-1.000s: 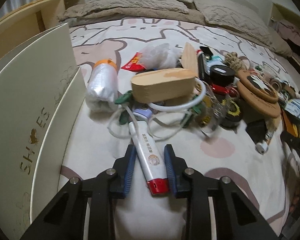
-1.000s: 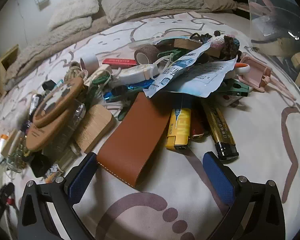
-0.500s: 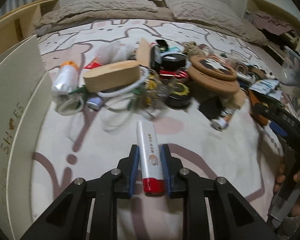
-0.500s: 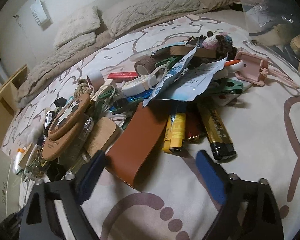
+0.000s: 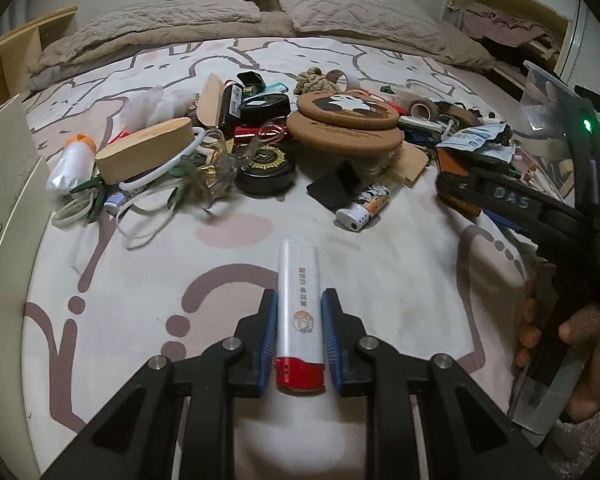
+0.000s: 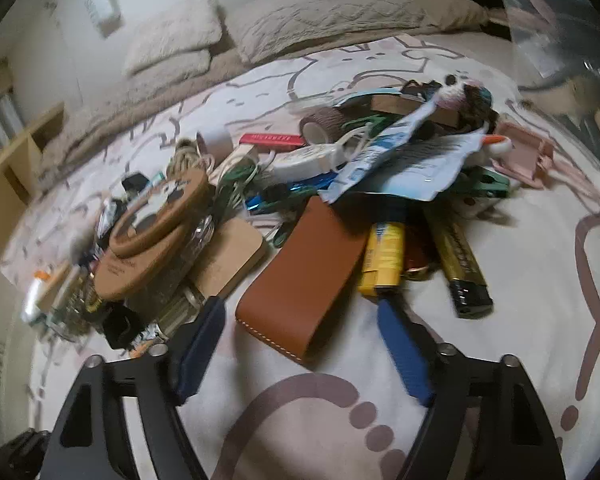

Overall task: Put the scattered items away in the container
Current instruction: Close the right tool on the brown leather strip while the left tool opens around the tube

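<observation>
The left gripper [image 5: 299,320], bottom centre of its view, pinches a white lighter [image 5: 300,312] with a red cap between its blue pads, lifted clear of the bedspread [image 5: 120,320]. The right gripper [image 6: 300,344], bottom of its view, is closing around a brown leather case [image 6: 304,280]; the pads are not yet touching it. The clear container [image 6: 556,28] sits upper right, beyond the pile of clutter [image 6: 340,168].
</observation>
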Available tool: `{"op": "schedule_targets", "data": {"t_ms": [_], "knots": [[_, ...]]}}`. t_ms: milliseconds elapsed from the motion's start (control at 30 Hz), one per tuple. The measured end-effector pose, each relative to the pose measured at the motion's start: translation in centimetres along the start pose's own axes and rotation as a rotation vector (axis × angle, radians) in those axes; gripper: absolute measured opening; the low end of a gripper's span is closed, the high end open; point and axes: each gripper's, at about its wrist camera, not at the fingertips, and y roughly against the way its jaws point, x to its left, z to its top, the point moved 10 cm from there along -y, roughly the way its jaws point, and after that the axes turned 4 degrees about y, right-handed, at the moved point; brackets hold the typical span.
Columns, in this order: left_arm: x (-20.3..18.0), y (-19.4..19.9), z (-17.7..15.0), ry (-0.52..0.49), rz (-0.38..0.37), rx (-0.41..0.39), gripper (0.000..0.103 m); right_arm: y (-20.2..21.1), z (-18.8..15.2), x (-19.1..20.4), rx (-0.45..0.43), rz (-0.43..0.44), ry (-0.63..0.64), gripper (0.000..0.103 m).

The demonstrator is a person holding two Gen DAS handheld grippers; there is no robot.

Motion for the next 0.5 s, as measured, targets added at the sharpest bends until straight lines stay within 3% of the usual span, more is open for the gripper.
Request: {"op": "schedule_targets", "data": {"t_ms": [133,333,500], "knots": [[-0.1,-0.1,-0.1,-0.003,0.005,-0.002,0.023,-0.7,-0.2,-0.1,0.018,-0.038,0.025,0.085],[0.0,-0.1,-0.1,-0.002,0.013,-0.005,0.023,-0.3,-0.2,-0.7,0.002,0.023,-0.021,0.084],[0.0,-0.3,-0.2,-0.007,0.017,-0.002,0.023,0.4,-0.4,-1.4,-0.005,0.021,-0.043,0.066]]}}
